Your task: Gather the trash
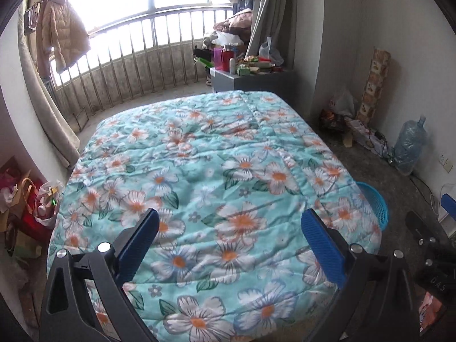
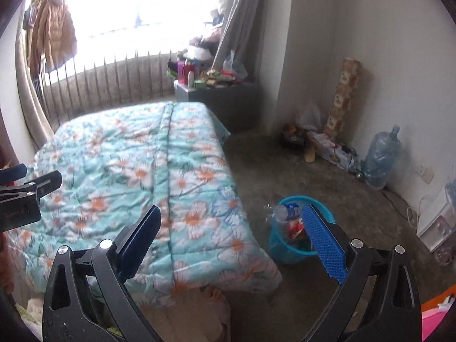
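A blue mesh basket (image 2: 285,249) stands on the floor at the bed's right side. At its top lies a clear plastic bottle (image 2: 286,212) with a blue label, and a red wrapper (image 2: 296,228) shows below it. My right gripper (image 2: 231,211) is open and empty, above the quilt's edge and the basket. My left gripper (image 1: 230,216) is open and empty over the floral quilt (image 1: 213,156). In the left wrist view the basket (image 1: 376,205) peeks out past the bed's right edge. The left gripper (image 2: 34,175) also shows at the left edge of the right wrist view.
A person's bare foot (image 2: 213,296) is by the bed's corner. A large water jug (image 2: 380,162) and cables line the right wall. A grey cabinet (image 1: 250,81) full of items stands beyond the bed. Bags (image 1: 25,199) crowd the bed's left side.
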{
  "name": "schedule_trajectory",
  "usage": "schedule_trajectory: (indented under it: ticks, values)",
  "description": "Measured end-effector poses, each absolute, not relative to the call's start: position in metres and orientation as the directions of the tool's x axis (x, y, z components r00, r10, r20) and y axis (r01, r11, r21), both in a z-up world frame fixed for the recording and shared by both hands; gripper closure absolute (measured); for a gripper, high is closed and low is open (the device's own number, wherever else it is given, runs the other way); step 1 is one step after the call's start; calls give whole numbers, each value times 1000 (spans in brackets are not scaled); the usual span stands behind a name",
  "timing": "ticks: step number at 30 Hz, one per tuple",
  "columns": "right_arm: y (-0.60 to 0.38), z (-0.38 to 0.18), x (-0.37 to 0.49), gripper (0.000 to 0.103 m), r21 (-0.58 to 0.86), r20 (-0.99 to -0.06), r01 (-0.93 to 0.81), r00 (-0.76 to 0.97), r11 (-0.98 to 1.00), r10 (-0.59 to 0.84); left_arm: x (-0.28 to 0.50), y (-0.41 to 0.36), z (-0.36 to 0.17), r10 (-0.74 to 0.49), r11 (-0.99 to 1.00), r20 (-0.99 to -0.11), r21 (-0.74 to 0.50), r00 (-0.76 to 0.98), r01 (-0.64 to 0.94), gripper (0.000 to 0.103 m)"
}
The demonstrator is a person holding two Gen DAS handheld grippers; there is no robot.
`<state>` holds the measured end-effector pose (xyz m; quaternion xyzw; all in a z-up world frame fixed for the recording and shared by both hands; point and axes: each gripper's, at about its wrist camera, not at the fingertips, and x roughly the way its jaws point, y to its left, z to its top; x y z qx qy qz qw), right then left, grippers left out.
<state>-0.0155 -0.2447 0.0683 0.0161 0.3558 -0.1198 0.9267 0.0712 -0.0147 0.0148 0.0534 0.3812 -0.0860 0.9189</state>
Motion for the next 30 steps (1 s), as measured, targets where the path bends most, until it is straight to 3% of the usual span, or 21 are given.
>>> schedule_trajectory:
  ticks: [7,30]
  values:
    - [-235,43,-14,8,-61,-765,220,616,974,-187,68,-36,-4,-58,972,-768,102,638,210,5]
    - [-269,26,-10,8,-58,-816,286,538,957,-210,85,-41,-26,8,993,-846,71,534,98,5]
